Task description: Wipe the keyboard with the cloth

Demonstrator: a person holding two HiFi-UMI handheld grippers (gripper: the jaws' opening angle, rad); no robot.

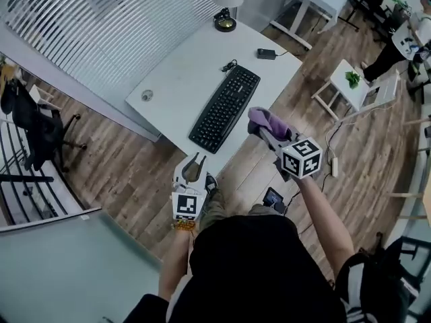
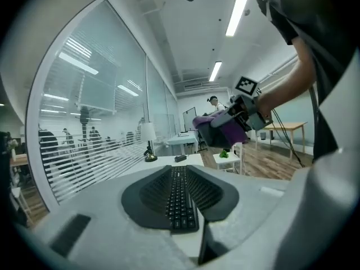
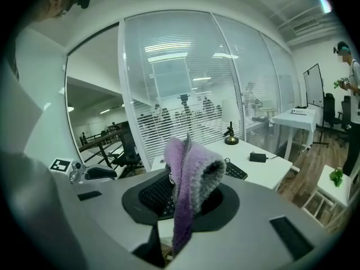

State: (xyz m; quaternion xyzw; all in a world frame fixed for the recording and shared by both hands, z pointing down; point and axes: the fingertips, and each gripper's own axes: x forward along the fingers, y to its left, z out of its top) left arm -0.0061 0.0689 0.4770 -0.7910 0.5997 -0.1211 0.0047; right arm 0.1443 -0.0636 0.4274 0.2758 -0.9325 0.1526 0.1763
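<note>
A black keyboard (image 1: 224, 108) lies slantwise on the white desk (image 1: 182, 73), near its front edge. My right gripper (image 1: 264, 134) hangs over the floor just right of the keyboard's near end. It is shut on a purple cloth (image 1: 268, 121), which is bunched and drapes down between the jaws (image 3: 191, 179). My left gripper (image 1: 196, 160) is below the desk's front corner, short of the keyboard, with its fingers together and nothing in them. The left gripper view looks along the keyboard (image 2: 179, 196), with the cloth (image 2: 225, 133) up at the right.
A lamp (image 1: 225, 20) and a black adapter (image 1: 267, 53) with its cable stand at the desk's far end, and a small round disc (image 1: 147, 95) at its left edge. A white side table (image 1: 351, 81) stands right, an office chair (image 1: 37, 130) left.
</note>
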